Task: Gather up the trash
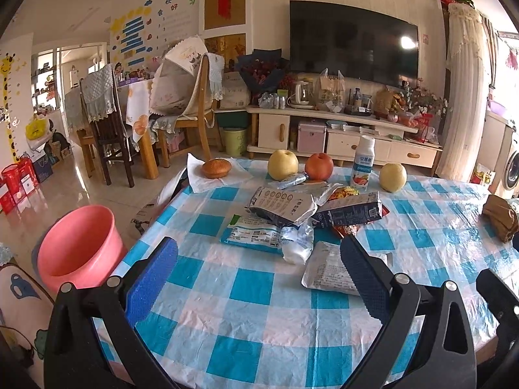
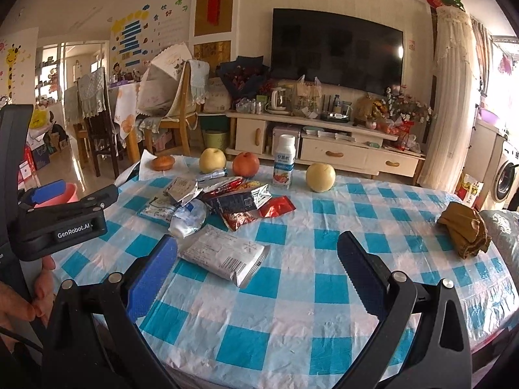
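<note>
We hover both the left gripper (image 1: 259, 269) and right gripper (image 2: 258, 265), jaws apart, empty; next comes grasping the white wrapper (image 2: 225, 254) at frame centre for the pink bucket (image 1: 78, 246).

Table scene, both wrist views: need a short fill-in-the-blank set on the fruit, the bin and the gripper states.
1. The bucket beside the table is ____ in colour.
2. The red apple sits between two ____ pears.
3. The left gripper and the right gripper both have their jaws ____.
4. The yogurt bottle stands ____ on the checked cloth.

Missing words: pink; yellow; open; upright
</note>
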Tool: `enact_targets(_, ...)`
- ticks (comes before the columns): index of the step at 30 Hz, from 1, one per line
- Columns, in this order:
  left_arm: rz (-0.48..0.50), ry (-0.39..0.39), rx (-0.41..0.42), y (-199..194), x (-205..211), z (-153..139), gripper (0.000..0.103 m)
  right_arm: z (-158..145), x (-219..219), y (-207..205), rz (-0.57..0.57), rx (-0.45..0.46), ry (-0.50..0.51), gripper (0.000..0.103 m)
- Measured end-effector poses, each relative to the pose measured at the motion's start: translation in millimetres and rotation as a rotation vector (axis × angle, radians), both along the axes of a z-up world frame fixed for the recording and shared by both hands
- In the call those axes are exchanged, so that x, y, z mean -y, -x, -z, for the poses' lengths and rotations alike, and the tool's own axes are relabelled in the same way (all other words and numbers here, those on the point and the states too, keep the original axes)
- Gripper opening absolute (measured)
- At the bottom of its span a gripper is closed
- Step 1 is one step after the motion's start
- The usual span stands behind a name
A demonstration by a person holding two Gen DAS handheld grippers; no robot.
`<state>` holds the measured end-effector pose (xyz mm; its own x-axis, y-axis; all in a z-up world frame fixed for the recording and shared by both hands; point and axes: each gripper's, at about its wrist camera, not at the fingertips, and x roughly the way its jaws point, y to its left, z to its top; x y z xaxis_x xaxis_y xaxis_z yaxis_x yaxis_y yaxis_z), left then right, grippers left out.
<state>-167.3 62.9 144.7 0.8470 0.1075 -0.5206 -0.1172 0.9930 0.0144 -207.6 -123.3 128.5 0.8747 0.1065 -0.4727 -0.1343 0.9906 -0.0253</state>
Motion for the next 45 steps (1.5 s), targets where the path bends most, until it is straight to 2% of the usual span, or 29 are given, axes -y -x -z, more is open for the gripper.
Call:
enact_targets(28,0.021,0.017,-0.071,-25,4,32,0.099,38,7,-37,0.005,-0.125,0.011,0.099)
enact_targets(35,0.058,0.058,-0.105,-34,6,43,0.099,50,10,-51,-0.017,-0.173,0.006,0.099)
enact_targets(38,0.079,0.064,-0.121,-39,8,48,0.099,59,14,-62,-0.038,-0.223,-0.018,0.099)
enact_targets(41,0.099,0.07,-0.131,-46,10,52,0.099,67,23,-75,-0.057,-0.279,-0.088,0.099)
enact_targets(45,0.117,0.091,-0.165,-63,8,59,0.099,73,30,-87,-0.065,-0.315,-0.15,0.099)
